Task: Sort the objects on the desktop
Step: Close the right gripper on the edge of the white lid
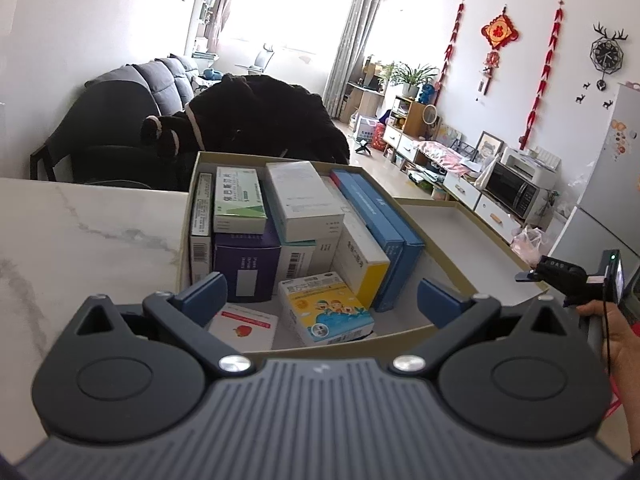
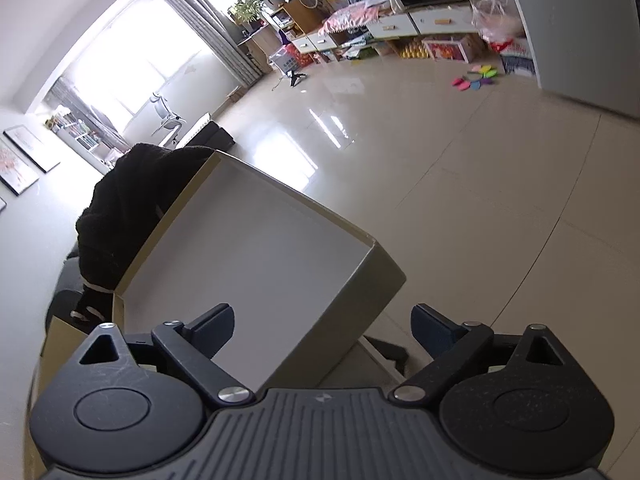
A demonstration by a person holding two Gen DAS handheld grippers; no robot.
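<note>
An open cardboard box (image 1: 185, 216) stands on the marble table (image 1: 80, 240), packed with several medicine boxes: a green-and-white one (image 1: 238, 200), a white one (image 1: 304, 200), blue ones (image 1: 384, 224), a purple one (image 1: 246, 260) and a yellow cartoon one (image 1: 326, 308). My left gripper (image 1: 320, 286) hangs open over the box's near end, holding nothing. The empty lid (image 1: 460, 240) lies to the right of the box. My right gripper (image 2: 324, 316) is open, and the lid's (image 2: 256, 248) near corner and side wall pass between its fingers, with the pads clear of it.
A white card with a red fruit (image 1: 244, 328) lies in the box's near corner. A black coat (image 1: 260, 120) is draped over a chair behind the table. The right gripper (image 1: 532, 276), held by a hand (image 1: 616, 332), shows at the lid's right edge. Beyond the lid is tiled floor (image 2: 460, 160).
</note>
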